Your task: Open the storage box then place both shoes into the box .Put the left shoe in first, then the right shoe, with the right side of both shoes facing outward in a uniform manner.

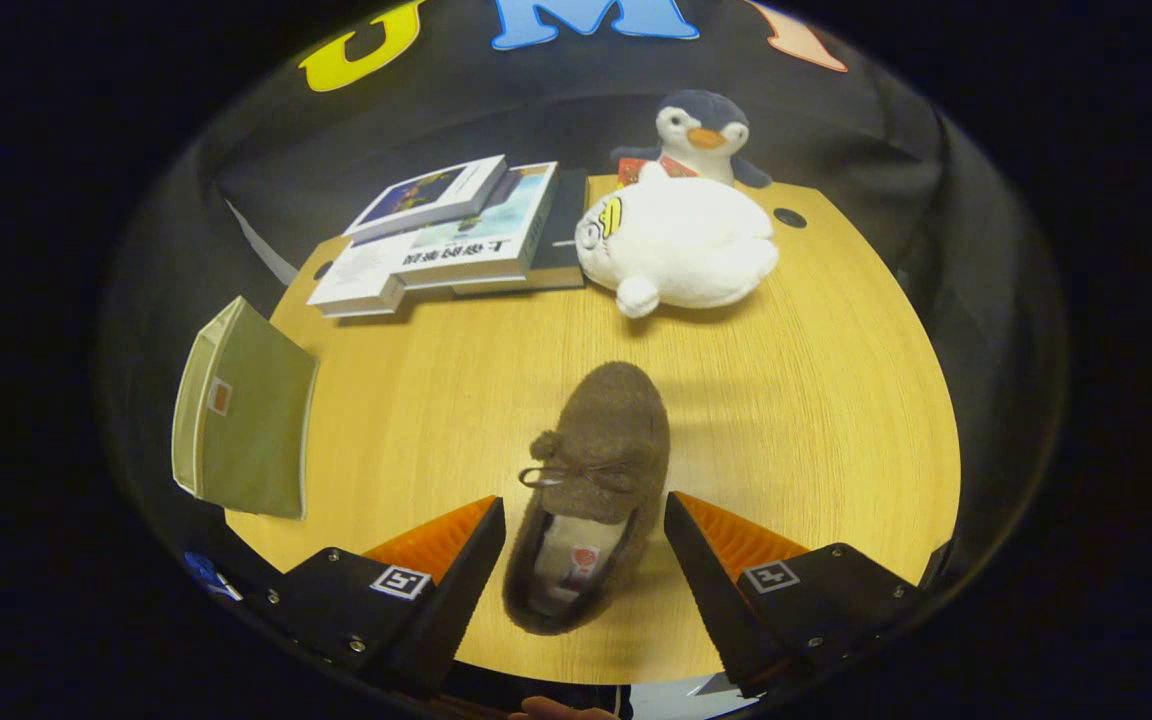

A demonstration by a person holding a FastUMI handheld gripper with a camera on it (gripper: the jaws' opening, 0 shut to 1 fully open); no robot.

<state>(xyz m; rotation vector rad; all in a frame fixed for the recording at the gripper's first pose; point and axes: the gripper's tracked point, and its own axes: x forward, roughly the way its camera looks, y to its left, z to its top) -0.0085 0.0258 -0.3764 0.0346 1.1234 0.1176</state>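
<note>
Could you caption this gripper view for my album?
Open hand-held gripper straddling a fuzzy brown shoe on a wooden table, its fingers clear of it.

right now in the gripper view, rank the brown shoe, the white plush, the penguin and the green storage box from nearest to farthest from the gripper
1. Brown shoe: heel between the open fingers of the gripper, not gripped.
2. Green storage box: off to the left, at the table edge.
3. White plush: beyond the shoe, mid-table.
4. Penguin: behind the plush, at the far edge.

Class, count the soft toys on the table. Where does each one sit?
2. A white plush toy lies beyond the brown shoe, beside the books; a penguin sits behind it. The hand-held gripper is open around the shoe.
</note>
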